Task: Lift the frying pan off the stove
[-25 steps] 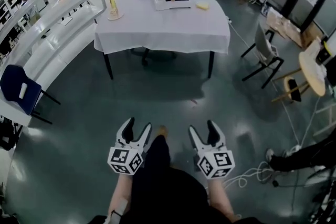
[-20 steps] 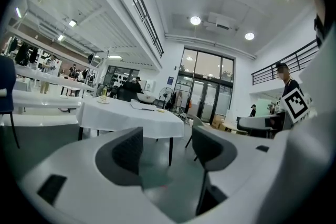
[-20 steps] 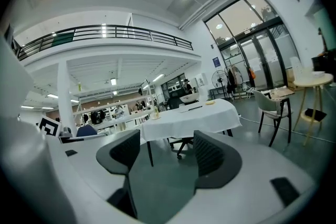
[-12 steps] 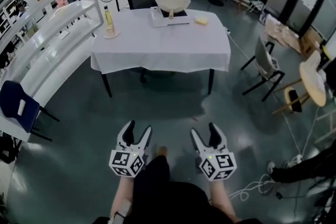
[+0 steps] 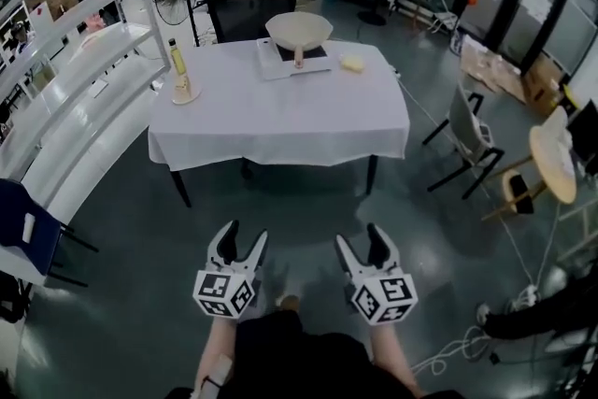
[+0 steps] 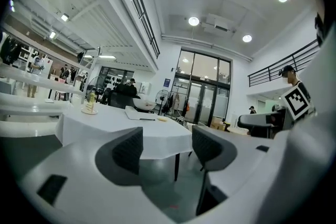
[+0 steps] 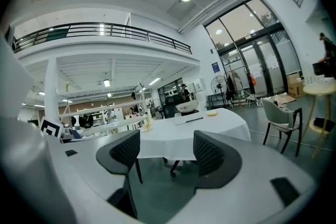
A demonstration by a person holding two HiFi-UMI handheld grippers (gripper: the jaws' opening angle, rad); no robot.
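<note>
L gripper (image 5: 243,240) & R gripper (image 5: 360,240): side by side, low over the grey floor (image 5: 131,294). Both have jaws wide apart w/ nothing betw. them; each gripper view shows only floor + table thru the gap. Neither touches anything, and both are well apart from the table (image 5: 280,112) (white cloth) ahead.

Pan (image 5: 299,28), cream-coloured, sits on the stove (image 5: 278,66) near the table's far edge, approx centre. In head view:
- small yellow block (image 5: 352,63) just R of the stove
- bottle (image 5: 174,59) upright on a small plate (image 5: 184,94), L side of table
- black office chair (image 5: 245,9) behind the table
- grey chair (image 5: 467,119) to its R
- blue chair (image 5: 21,218) far L by the white shelves (image 5: 75,98)
</note>
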